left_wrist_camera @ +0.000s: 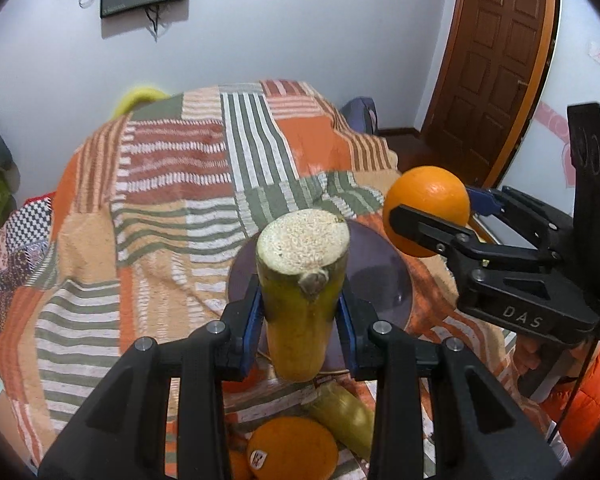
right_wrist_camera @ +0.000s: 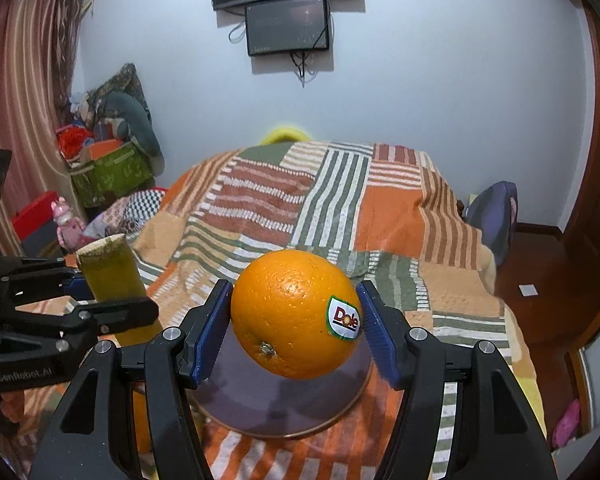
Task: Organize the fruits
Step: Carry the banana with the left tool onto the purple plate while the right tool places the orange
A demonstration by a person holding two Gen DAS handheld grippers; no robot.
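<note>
Two grippers hold fruit above our purple plate [right_wrist_camera: 292,412]. Our left gripper [left_wrist_camera: 301,312] squeezes a green stalk piece [left_wrist_camera: 301,280]. Our right gripper [right_wrist_camera: 296,320] squeezes an orange [right_wrist_camera: 288,312].

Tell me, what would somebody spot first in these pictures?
Probably the bright orange with its Dole sticker, clamped in the right tool in the air above a dark round plate. Next, the yellow-green cut stalk gripped by the left tool, over the striped patchwork blanket covering the bed.
</note>
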